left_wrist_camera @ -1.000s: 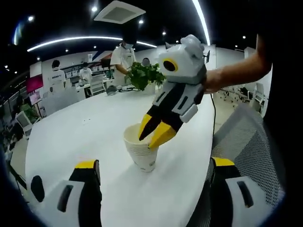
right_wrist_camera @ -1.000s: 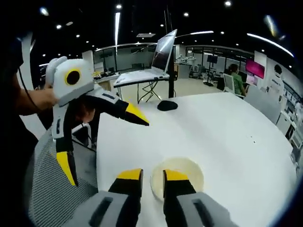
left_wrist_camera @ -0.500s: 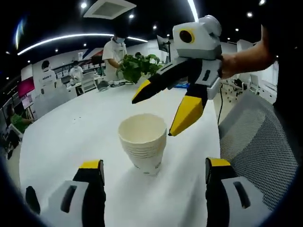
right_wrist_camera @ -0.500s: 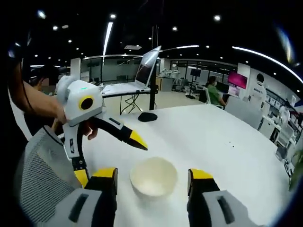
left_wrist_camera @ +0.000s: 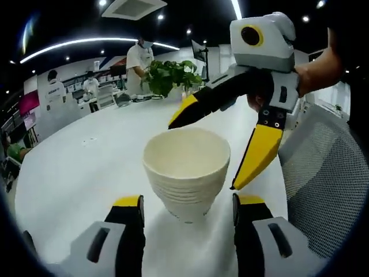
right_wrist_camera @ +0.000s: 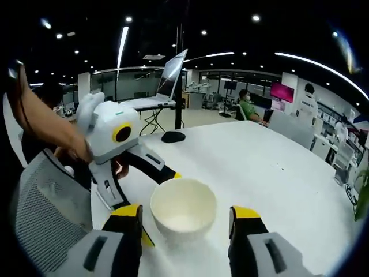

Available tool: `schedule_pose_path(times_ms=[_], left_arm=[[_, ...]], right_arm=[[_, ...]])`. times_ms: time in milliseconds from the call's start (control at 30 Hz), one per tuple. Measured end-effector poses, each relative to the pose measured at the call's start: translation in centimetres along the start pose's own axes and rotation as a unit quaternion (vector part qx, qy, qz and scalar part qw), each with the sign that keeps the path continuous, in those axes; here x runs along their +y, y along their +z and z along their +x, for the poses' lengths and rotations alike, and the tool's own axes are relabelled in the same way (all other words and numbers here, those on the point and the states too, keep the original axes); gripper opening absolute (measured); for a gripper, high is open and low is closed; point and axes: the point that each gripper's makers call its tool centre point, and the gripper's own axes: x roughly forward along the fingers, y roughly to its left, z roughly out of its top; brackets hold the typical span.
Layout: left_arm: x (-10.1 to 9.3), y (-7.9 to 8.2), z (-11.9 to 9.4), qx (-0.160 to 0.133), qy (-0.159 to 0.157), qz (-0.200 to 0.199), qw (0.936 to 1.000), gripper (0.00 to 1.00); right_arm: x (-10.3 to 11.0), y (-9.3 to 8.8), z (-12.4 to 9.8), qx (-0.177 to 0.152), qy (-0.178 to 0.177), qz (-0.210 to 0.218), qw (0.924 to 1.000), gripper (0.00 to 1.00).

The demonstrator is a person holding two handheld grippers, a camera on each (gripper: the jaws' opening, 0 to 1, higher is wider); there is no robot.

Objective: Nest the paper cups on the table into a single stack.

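A stack of nested white paper cups stands upright on the white table. My left gripper is open, and its yellow-tipped fingers flank the base of the stack with a gap on each side. My right gripper hangs open just behind and above the rim, held by a hand at the upper right. In the right gripper view the stack is seen from above between the jaws of my open right gripper. There the left gripper reaches in from the left around the stack.
A mesh chair stands by the table's near edge. A potted plant sits at the table's far end. A laptop on a stand and a black mouse lie beyond the stack. People stand and sit in the background.
My right gripper let go of the top cup's rim, opened and drew back from it. My left gripper came closer, so the stack now sits between its jaws.
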Motion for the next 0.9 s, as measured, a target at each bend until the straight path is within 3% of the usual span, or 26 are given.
schedule_pose_path(times_ms=[233,433,900], left_arm=[[-0.3,0.2,0.5,0.004,-0.005,0.01,0.9999,0.5],[-0.3,0.0,0.4,0.011,-0.007,0.02,0.9997,0.42],[0.8,0.8,0.8,0.011,0.001,0.019,0.9998,0.41]], right_arm=[[0.4,-0.5,0.4,0.008,0.014,0.018,0.9997,0.48],[0.3,-1.0,0.6,0.014,0.019,0.018,0.9996,0.46],[-0.6,-0.2,0.1,0.01,0.016,0.015,0.9997,0.45]])
